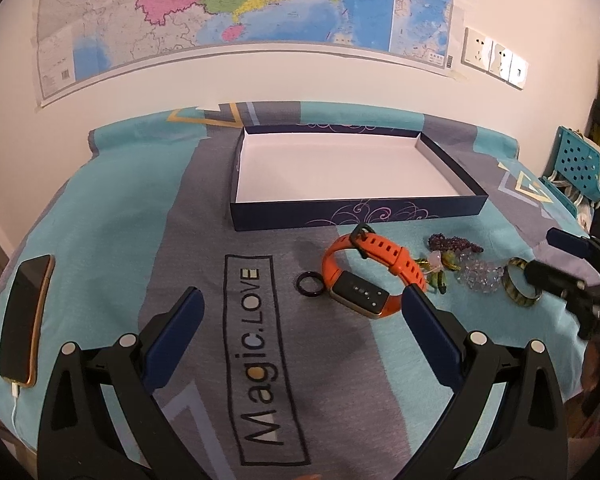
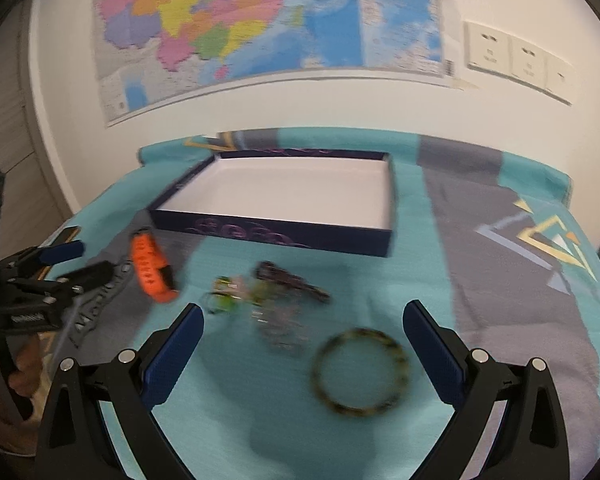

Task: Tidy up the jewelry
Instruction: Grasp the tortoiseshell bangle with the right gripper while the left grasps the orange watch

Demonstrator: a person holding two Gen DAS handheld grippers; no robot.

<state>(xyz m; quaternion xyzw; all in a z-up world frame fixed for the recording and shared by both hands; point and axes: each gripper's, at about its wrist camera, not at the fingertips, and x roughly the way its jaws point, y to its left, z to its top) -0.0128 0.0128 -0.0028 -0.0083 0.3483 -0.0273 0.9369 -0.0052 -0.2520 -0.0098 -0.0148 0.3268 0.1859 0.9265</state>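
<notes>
An empty dark blue box [image 1: 352, 216] with a white inside stands on the bed; it also shows in the right wrist view [image 2: 284, 236]. In front of it lie an orange smartwatch [image 1: 370, 276], a small black ring [image 1: 310, 285], a purple bead string [image 1: 452, 243], a green charm piece [image 1: 440, 270], a clear crystal bracelet [image 1: 482, 274] and a tortoiseshell bangle [image 1: 520, 284]. My left gripper [image 1: 304, 306] is open, just short of the watch. My right gripper [image 2: 302, 318] is open above the bangle [image 2: 360, 372], with the watch [image 2: 152, 266] to its left.
A phone [image 1: 26, 316] on a charging cable lies at the bed's left edge. A teal patterned sheet [image 1: 112, 216] covers the bed. A wall with a map [image 1: 240, 4] and sockets [image 1: 496, 58] stands behind. A teal perforated chair [image 1: 576, 164] is at the right.
</notes>
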